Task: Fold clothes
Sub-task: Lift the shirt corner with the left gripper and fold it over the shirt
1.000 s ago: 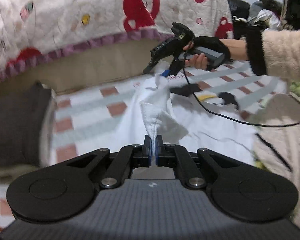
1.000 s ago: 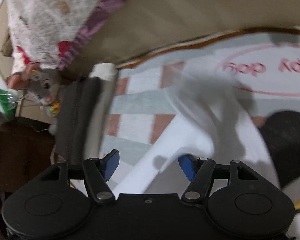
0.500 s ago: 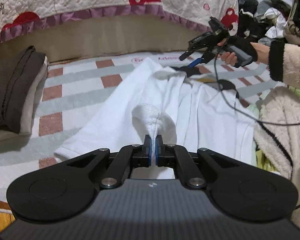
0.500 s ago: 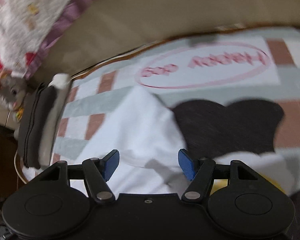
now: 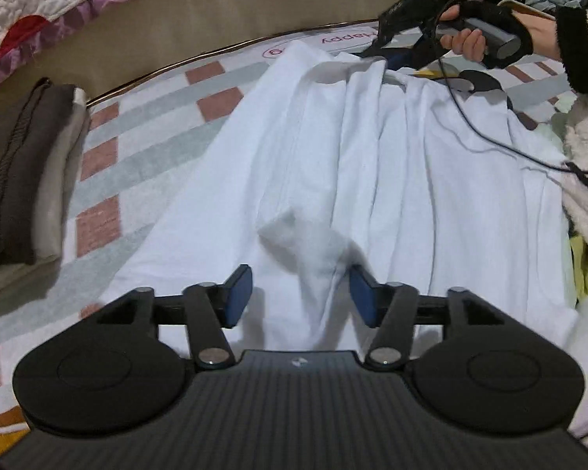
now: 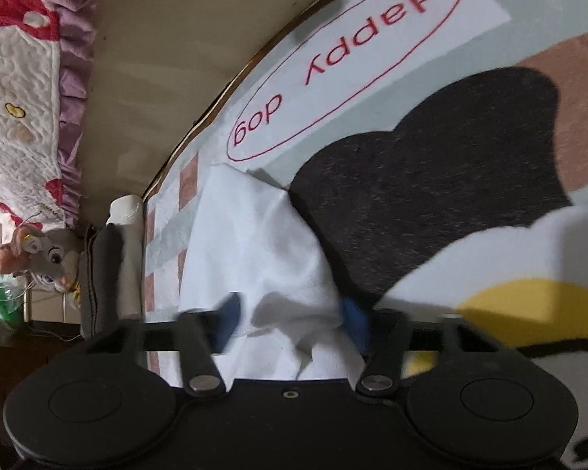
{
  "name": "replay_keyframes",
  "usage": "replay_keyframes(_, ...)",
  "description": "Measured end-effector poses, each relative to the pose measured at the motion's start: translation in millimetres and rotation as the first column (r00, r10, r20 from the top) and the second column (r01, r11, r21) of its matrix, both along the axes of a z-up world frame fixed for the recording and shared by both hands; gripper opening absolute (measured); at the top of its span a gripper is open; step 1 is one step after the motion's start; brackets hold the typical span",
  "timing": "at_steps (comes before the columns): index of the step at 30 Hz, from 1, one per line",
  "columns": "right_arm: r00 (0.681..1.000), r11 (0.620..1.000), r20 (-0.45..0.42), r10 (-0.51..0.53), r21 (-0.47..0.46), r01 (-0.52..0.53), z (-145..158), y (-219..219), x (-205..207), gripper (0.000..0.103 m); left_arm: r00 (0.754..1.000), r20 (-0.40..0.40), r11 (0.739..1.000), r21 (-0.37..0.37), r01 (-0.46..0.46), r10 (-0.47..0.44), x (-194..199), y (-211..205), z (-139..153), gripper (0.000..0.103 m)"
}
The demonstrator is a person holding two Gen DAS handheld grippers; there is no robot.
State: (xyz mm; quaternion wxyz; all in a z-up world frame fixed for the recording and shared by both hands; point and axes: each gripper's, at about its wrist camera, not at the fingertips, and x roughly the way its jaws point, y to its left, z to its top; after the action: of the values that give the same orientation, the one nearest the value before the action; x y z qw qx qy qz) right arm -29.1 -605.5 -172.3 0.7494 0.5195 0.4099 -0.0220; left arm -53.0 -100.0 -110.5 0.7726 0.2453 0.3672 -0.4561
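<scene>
- Across the middle of the left wrist view, a white garment (image 5: 333,149) lay spread in long wrinkles on a checked mat (image 5: 145,149), not yet a tidy fold.
- At lower centre, the left gripper (image 5: 300,293) stood wide, a bunched ridge of the cloth rising between its blue pads but clamped by neither.
- At the left edge, a dark folded stack (image 5: 15,172) sat apart from the garment.
- Upper right, a hand (image 5: 486,37) held the right gripper (image 5: 396,45) at the garment's far edge.
- Low in the right wrist view, the right gripper (image 6: 290,319) was wide, white cloth (image 6: 254,243) lying between its blurred pads; whether they were closing I cannot tell.
- Above it, the mat (image 6: 470,180) read "Happy dog" (image 6: 345,66) in a red oval, upside down.
- Judging by this, smoothing and folding remained.
</scene>
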Motion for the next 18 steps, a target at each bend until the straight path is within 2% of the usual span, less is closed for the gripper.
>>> replay_keyframes(1, 1.000, 0.999, 0.004, 0.009, -0.037, -0.009, 1, 3, 3, 0.029, 1.000, -0.006, 1.000, 0.006, 0.003, -0.003, 3, -4, -4, 0.058)
replay_keyframes(2, 1.000, 0.997, 0.009, 0.019, -0.077, -0.018, 3, 5, 5, 0.024, 1.000, -0.003, 1.000, 0.017, 0.008, -0.008, 5, -9, -7, 0.058)
replay_keyframes(3, 0.999, 0.993, 0.019, 0.033, -0.115, -0.030, 6, 7, 7, 0.017, 1.000, 0.002, 0.999, 0.026, 0.019, -0.019, 8, -13, -9, 0.050)
replay_keyframes(4, 0.998, 0.987, 0.033, 0.048, -0.155, -0.042, 11, 10, 8, 0.016, 0.999, -0.001, 0.999, 0.025, 0.040, -0.040, 10, -15, -8, 0.011)
replay_keyframes(5, 0.997, 0.979, 0.046, 0.063, -0.197, -0.053, 17, 13, 9, 0.016, 0.999, -0.010, 0.999, 0.009, 0.045, -0.045, 13, -15, -3, 0.008)
replay_keyframes(9, 0.984, 0.923, 0.093, 0.152, -0.369, -0.107, 58, 25, 10, 0.014, 0.996, -0.072, 0.997, -0.066, 0.044, -0.048, 22, 2, 32, 0.006)
replay_keyframes(12, 0.975, 0.883, 0.092, 0.203, -0.447, -0.142, 93, 27, 7, 0.013, 0.991, -0.124, 0.992, -0.125, 0.035, -0.051, 28, 18, 60, 0.006)
replay_keyframes(14, 0.966, 0.855, 0.055, 0.254, -0.479, -0.197, 113, 24, 4, 0.013, 0.986, -0.152, 0.987, -0.155, 0.046, -0.070, 31, 30, 80, 0.006)
replay_keyframes(18, 0.909, 0.756, -0.145, 0.391, -0.513, -0.407, 142, 24, -5, 0.013, 0.958, -0.205, 0.959, -0.240, 0.151, -0.202, 18, 51, 119, 0.006)
